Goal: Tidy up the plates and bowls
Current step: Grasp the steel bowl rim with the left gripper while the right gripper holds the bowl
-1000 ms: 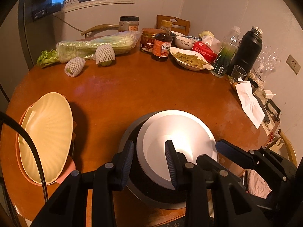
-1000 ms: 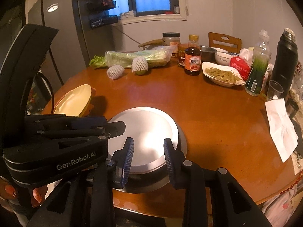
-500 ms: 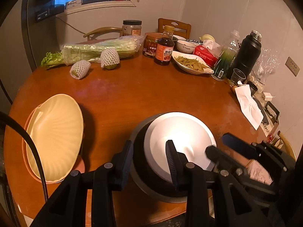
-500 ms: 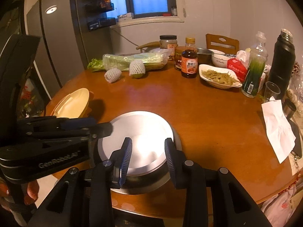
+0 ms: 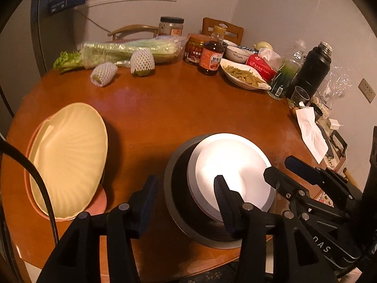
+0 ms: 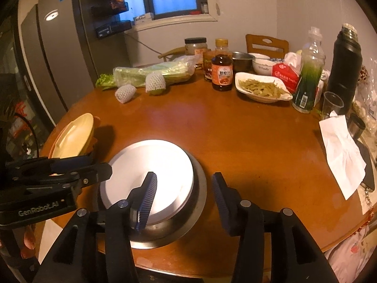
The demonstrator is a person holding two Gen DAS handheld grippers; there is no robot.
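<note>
Since a second ago both pairs of jaws have spread apart and are opening now, each straddling a rim of the stacked dishes without pressing on it. The white plate (image 5: 232, 172) sits nested in the grey bowl (image 6: 186, 219) at the near edge of the worktop (image 5: 179, 108), seemingly just set down so the stack stays put, with the shell-shaped plates (image 5: 68, 151) stacked to its left. The left gripper (image 5: 183, 202) and right gripper (image 6: 182, 198) both angle steeply down over the bowl from opposite sides.
</note>
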